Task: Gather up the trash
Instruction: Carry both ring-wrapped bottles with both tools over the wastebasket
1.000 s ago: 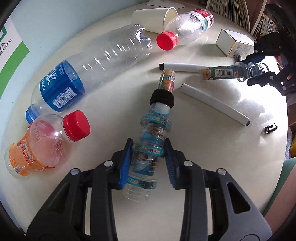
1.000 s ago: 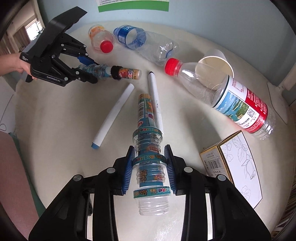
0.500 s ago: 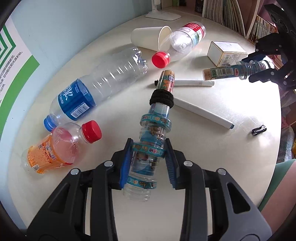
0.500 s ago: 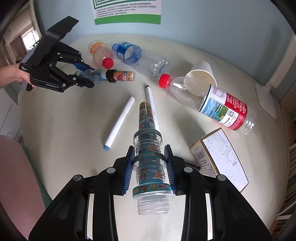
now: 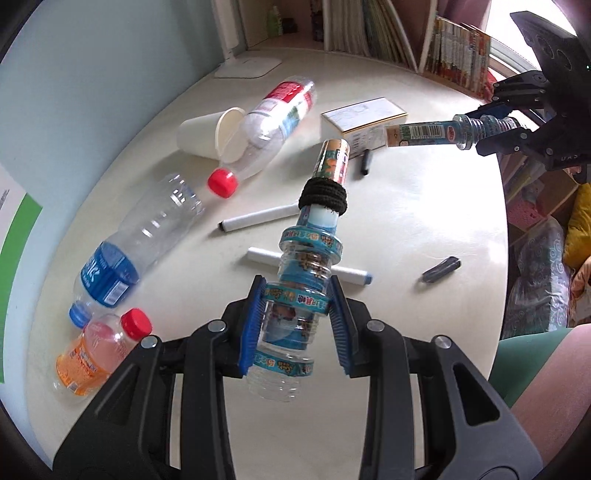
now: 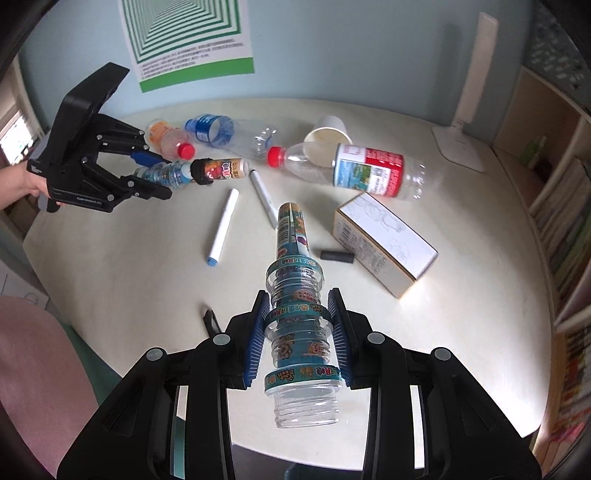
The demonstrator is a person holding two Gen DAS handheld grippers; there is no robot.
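My left gripper (image 5: pixel 295 321) is shut on a ribbed clear bottle with blue label bands and a black hair tie (image 5: pixel 306 273), held above the round cream table (image 5: pixel 424 229). My right gripper (image 6: pixel 299 336) is shut on a similar ribbed bottle (image 6: pixel 297 306), also lifted. Each gripper shows in the other view: the right gripper (image 5: pixel 517 125), the left gripper (image 6: pixel 147 170). On the table lie a blue-label bottle (image 5: pixel 140 243), an orange bottle (image 5: pixel 99 350), a red-cap bottle (image 5: pixel 269 125) and a paper cup (image 5: pixel 207 133).
Two white markers (image 5: pixel 258 219) (image 5: pixel 354 275), a small black cap (image 5: pixel 441 269) and a white box (image 6: pixel 384 243) lie on the table. A white lamp base (image 6: pixel 458 144) stands at the back. Bookshelves (image 5: pixel 388 33) line the far side.
Both grippers have risen and pulled back from the table with their bottles. The table items look smaller and farther away now.
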